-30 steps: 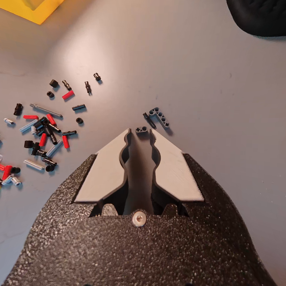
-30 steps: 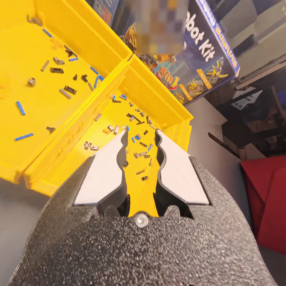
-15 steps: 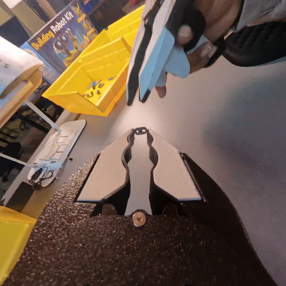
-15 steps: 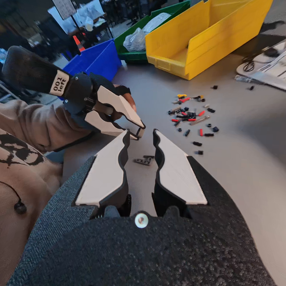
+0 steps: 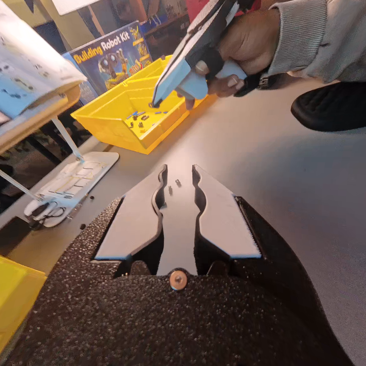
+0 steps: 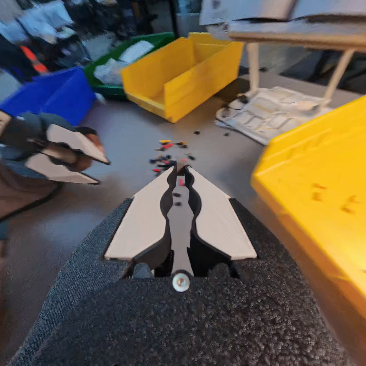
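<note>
- Where the left wrist view looks along the grey table (image 5: 257, 178), we see the left gripper (image 5: 179, 170) low over it, its jaws standing wide and holding nothing.
- Two small black pins (image 5: 177, 182) lie on the table between its fingers, touching neither.
- Farther off, a hand (image 5: 247, 45) carries the right gripper (image 5: 155, 104), jaws nearly together on a small dark piece (image 5: 152, 104) that juts from the tips.
- That piece shows against the inside of a yellow bin (image 5: 111, 122) that holds blue and dark bits. We cannot tell whether it hangs over the bin or short of it.
- A printed kit box (image 5: 111, 53) stands behind the bin.
- Blurred as the right wrist view is, we make out the right gripper (image 6: 180, 168) narrowed on the small dark piece (image 6: 180, 167).
- The piece's long axis and heading are too smeared for us to tell.
- Beyond lies a scatter of red and black pieces (image 6: 168, 156); the left gripper (image 6: 103, 173) gapes at left.
- One yellow bin (image 6: 316, 178) sits close at right, and another yellow bin (image 6: 182, 75) stands farther back.
</note>
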`<state>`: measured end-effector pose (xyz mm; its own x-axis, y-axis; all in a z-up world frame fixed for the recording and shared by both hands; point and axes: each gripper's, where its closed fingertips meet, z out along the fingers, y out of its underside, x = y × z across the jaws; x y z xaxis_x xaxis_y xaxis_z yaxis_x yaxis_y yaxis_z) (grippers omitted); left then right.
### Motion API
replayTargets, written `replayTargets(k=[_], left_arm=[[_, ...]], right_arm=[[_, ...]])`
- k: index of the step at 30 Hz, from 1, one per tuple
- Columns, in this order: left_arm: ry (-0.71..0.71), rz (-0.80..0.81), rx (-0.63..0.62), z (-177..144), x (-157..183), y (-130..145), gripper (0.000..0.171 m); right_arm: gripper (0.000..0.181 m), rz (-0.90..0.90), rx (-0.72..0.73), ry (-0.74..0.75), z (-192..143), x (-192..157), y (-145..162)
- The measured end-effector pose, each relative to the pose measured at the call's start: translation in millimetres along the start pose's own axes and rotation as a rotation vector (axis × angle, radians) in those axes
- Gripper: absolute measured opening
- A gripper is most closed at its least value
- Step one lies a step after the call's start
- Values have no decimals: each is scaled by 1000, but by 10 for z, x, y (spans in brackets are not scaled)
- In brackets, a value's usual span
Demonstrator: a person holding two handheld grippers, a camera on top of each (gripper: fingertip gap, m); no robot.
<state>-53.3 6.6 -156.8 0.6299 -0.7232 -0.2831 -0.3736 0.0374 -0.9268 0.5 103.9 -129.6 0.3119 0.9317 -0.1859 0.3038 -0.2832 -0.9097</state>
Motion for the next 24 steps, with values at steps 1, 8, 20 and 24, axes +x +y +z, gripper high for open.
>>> replayTargets(k=[1, 8, 20, 24], left_arm=[[14, -71, -22, 4, -41, 55, 25], [47, -274, -149, 22, -186, 390, 27], [128, -285, -205, 74, -31, 495, 29], [145, -290, -211, 68, -6, 494, 29]], right_arm=[[6, -66, -43, 104, -62, 311, -51], [6, -227, -271, 513, -283, 1935, -350], [18, -131, -149, 534, -184, 2527, -708], [18, -207, -65, 422, -212, 1938, -753]])
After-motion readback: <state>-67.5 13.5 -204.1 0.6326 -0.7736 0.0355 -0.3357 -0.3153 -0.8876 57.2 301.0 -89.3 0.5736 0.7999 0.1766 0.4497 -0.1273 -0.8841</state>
